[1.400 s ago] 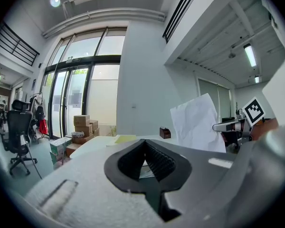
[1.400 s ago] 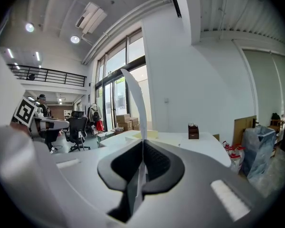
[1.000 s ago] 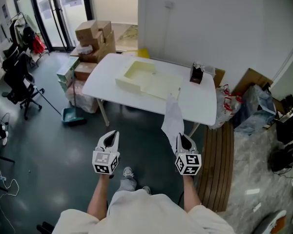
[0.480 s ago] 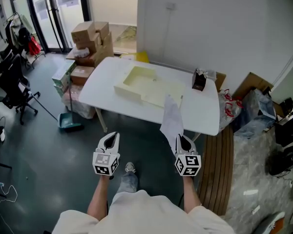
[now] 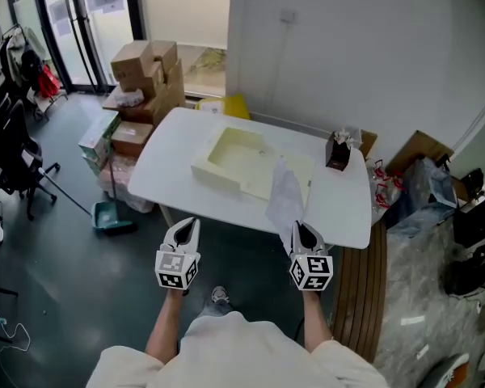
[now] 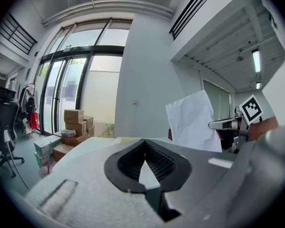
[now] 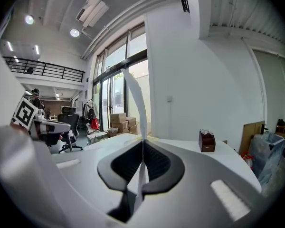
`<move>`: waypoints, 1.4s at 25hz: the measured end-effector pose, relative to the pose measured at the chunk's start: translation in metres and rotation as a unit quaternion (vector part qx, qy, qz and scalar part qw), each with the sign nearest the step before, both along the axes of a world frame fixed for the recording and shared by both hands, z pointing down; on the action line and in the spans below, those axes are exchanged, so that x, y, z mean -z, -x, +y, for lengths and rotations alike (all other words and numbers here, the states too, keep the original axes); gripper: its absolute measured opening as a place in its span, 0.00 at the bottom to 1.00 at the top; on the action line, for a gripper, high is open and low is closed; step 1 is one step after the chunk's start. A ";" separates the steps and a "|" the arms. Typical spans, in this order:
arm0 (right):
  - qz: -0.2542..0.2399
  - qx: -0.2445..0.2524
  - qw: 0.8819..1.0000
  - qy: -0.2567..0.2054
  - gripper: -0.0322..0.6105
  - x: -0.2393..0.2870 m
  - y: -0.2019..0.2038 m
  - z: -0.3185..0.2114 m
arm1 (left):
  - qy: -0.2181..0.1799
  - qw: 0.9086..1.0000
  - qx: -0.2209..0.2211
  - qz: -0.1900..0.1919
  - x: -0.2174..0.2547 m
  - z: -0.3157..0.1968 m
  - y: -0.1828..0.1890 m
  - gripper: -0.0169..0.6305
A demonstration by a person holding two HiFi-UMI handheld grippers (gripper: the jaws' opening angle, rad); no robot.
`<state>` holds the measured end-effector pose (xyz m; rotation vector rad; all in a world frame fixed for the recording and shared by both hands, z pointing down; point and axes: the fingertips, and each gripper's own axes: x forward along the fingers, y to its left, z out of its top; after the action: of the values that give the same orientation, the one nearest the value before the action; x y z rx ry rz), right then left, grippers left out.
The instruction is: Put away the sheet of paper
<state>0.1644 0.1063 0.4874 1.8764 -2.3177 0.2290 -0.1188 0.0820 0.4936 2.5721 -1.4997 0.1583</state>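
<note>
Right gripper (image 7: 143, 142): the jaws are pressing together on the bottom edge of a white sheet of paper (image 7: 135, 99), which is rising edge-on between the pads.
Left gripper (image 6: 145, 141): the jaws are meeting at their tips with nothing between them; it is hovering beside the right gripper, well apart from it.
Sheet of paper: it is standing upright in the air, slightly curled; in the head view its top is overlapping the near edge of the surface.
Surface (image 5: 174, 148): a white round-cornered top whose near edge is lying just ahead of both gripper tips.
Tray (image 5: 234, 148): a shallow cream tray is lying mid-surface, leaving bare white margins at the left and near sides.
Box (image 5: 337, 150): a dark brown box is standing at the far right corner, with white tissue sticking out.
Open room: dark grey floor (image 5: 81, 281) is lying open before the near edge and to the left.
Right limit: a slatted wooden bench (image 5: 360, 273) is running along the surface's right end.
Left limit: brown cardboard boxes (image 5: 145, 67) are stacking up at the far left corner; a teal dustpan (image 5: 111, 215) is lying below.
Far limit: a white wall (image 5: 372, 55) is closing off the far edge.
Writing: black-and-white square markers are showing on each gripper's cube; print on the cardboard boxes is too small to read.
</note>
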 end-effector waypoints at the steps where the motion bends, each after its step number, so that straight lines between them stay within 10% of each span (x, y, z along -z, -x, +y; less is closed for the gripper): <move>1: 0.001 -0.001 1.000 -0.001 0.05 0.001 0.003 -0.011 | -0.002 1.000 -0.001 0.000 0.001 -0.011 0.003 0.03; 18: 0.016 -0.016 1.000 0.005 0.05 -0.001 0.046 -0.115 | 0.009 1.000 -0.018 0.008 -0.016 -0.118 0.047 0.03; 35: -0.002 -0.011 1.000 0.003 0.05 -0.015 0.009 -0.215 | 0.011 1.000 -0.019 -0.004 -0.022 -0.220 0.003 0.03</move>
<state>0.1558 -0.1085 0.5026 1.9002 -2.2970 0.2422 -0.1218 -0.1376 0.5161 2.5864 -1.4447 0.1901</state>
